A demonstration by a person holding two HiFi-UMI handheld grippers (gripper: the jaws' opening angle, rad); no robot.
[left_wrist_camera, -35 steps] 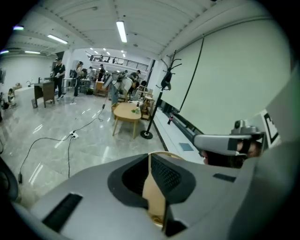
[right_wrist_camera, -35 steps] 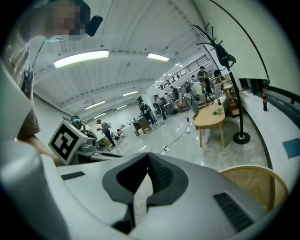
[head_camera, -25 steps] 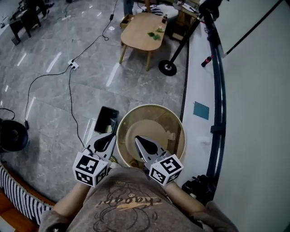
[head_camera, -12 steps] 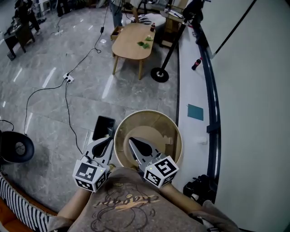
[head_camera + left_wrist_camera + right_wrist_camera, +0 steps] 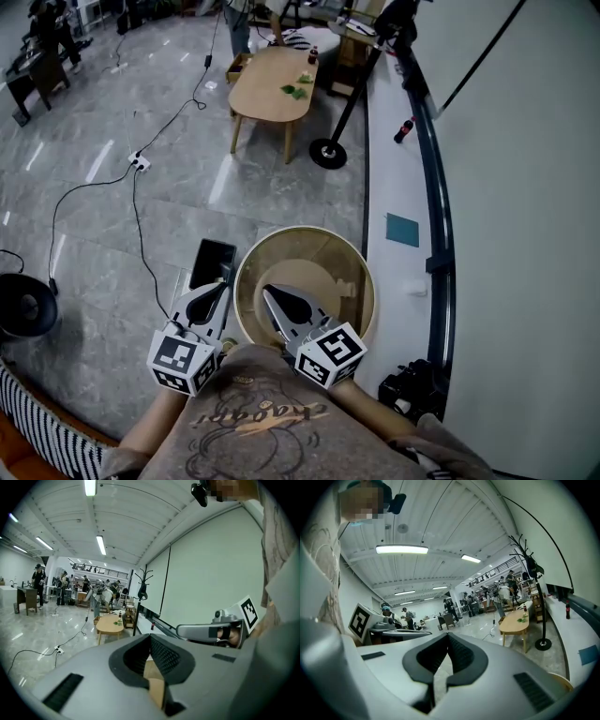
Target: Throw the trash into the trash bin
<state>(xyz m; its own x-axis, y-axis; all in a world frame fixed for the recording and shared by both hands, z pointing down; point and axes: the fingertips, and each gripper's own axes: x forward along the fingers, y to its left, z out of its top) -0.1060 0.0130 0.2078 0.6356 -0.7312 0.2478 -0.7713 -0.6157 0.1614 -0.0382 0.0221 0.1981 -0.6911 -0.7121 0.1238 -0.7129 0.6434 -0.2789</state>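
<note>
The round tan trash bin stands on the floor right in front of me, and I look down into it. No trash shows in either gripper. My right gripper hangs over the bin's near side with its jaws shut and empty; its tips meet in the right gripper view. My left gripper is just outside the bin's left rim, also shut and empty. In the left gripper view, tan bin wall shows below the left gripper and its closed pads. Each gripper view shows the other gripper alongside.
A flat black device lies on the floor left of the bin. A cable and power strip cross the floor. Farther off are a wooden table and a stand's round base. Black gear lies to the right, by the wall ledge.
The view has swung a little, so the room slides left. The right gripper has risen slightly and sits a touch further left over the bin. Both grippers stay shut.
</note>
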